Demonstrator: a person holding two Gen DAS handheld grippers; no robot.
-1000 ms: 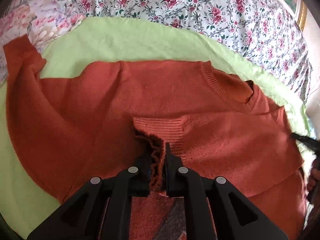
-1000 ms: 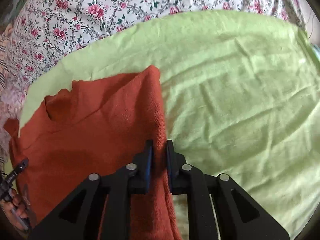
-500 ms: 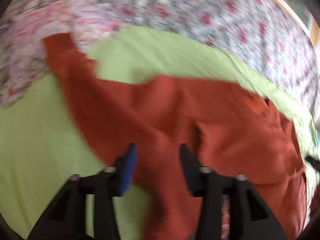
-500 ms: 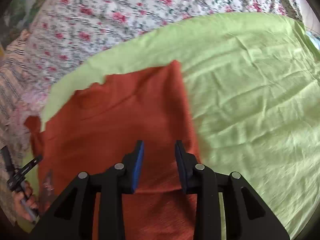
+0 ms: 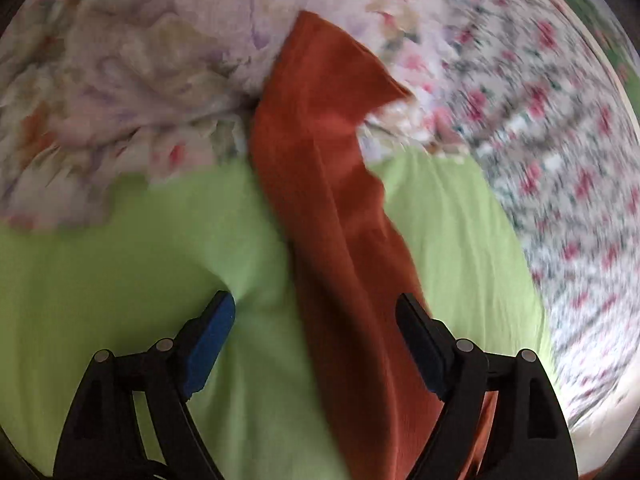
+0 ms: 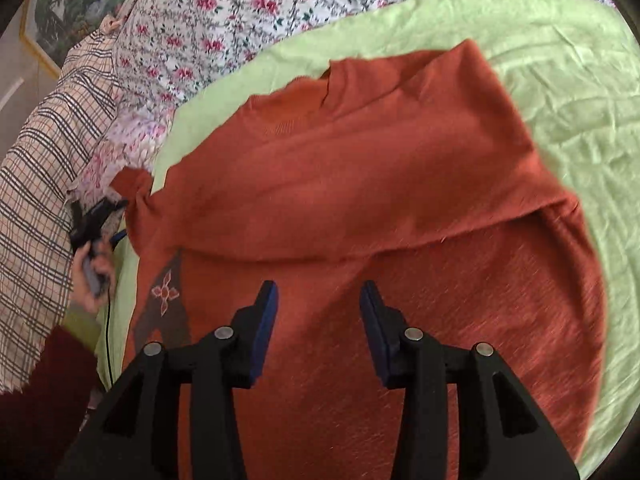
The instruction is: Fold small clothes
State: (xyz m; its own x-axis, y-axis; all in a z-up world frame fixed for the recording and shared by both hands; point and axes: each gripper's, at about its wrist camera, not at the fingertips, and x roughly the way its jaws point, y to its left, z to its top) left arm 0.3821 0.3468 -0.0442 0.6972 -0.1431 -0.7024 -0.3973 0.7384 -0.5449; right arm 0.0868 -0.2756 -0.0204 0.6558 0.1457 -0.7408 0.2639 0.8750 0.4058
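Observation:
A rust-orange knit sweater (image 6: 360, 184) lies partly folded on a light green cloth (image 6: 552, 60). My right gripper (image 6: 319, 304) is open and empty above the sweater's lower body. In the left wrist view, one sweater sleeve (image 5: 332, 184) stretches away across the green cloth (image 5: 120, 264) onto the floral bedding. My left gripper (image 5: 316, 316) is open wide with the sleeve between its fingers, holding nothing. The left gripper also shows in the right wrist view (image 6: 98, 216), held in a hand at the sleeve's end.
Floral bedding (image 6: 248, 12) surrounds the green cloth. A pale floral quilt (image 5: 120, 72) lies beyond the sleeve. A plaid fabric (image 6: 44, 184) sits at the left. A framed picture (image 6: 60, 8) is at the far left corner.
Both grippers have let go of the sweater and opened. The left gripper swung left to the outstretched sleeve. The right gripper drew back over the sweater's body.

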